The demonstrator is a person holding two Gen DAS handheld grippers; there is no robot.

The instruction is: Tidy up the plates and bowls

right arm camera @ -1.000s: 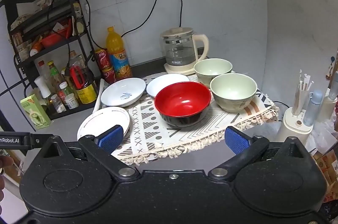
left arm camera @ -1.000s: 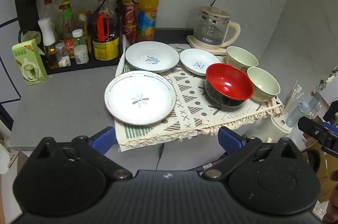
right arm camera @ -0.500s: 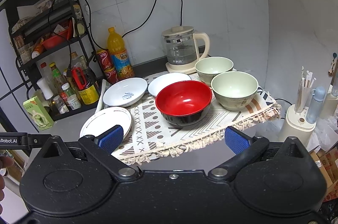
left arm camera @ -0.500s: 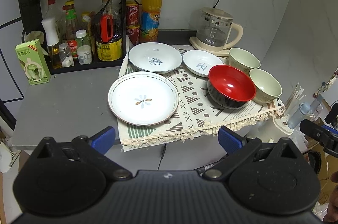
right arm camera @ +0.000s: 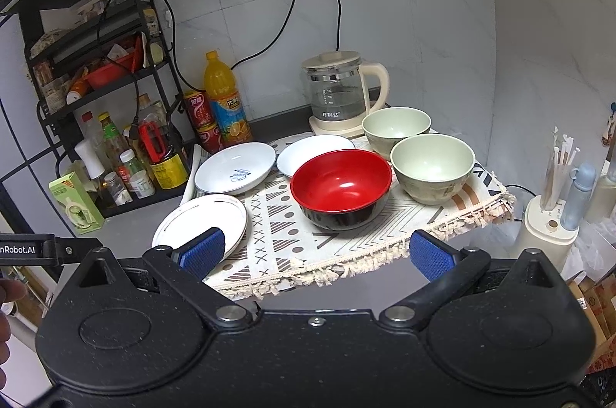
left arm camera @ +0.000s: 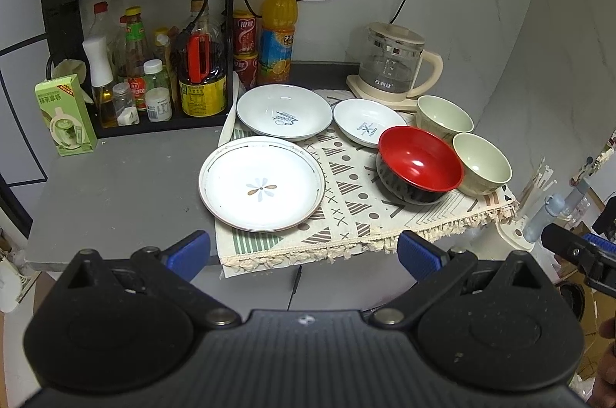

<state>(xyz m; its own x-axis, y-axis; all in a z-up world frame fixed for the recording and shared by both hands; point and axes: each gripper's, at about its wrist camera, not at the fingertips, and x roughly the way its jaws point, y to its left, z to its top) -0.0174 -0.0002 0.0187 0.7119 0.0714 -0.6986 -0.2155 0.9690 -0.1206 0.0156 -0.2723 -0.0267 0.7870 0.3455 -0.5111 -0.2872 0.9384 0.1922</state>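
Note:
On a patterned cloth (left arm camera: 346, 200) lie a flower-print white plate (left arm camera: 261, 183), a deeper white plate (left arm camera: 284, 111), a small white dish (left arm camera: 367, 127), a red bowl (left arm camera: 419, 163) and two pale green bowls (left arm camera: 483, 163) (left arm camera: 444, 113). The right wrist view shows the same red bowl (right arm camera: 340, 188), green bowls (right arm camera: 433, 167) (right arm camera: 396, 129) and plates (right arm camera: 200, 225) (right arm camera: 235, 173). My left gripper (left arm camera: 304, 250) is open, short of the table's front edge. My right gripper (right arm camera: 315, 252) is open too, in front of the cloth's fringe. Neither holds anything.
A black rack (left arm camera: 134, 23) full of bottles stands at the back left, with a green carton (left arm camera: 65, 115) beside it. An orange drink bottle (left arm camera: 278, 30), red cans (left arm camera: 245, 50) and a glass kettle (left arm camera: 392, 65) line the wall. A white holder (right arm camera: 550, 211) stands off the table's right.
Both grippers have drawn back and up a little, so the dishes look slightly farther and more centred. Nothing on the table has moved.

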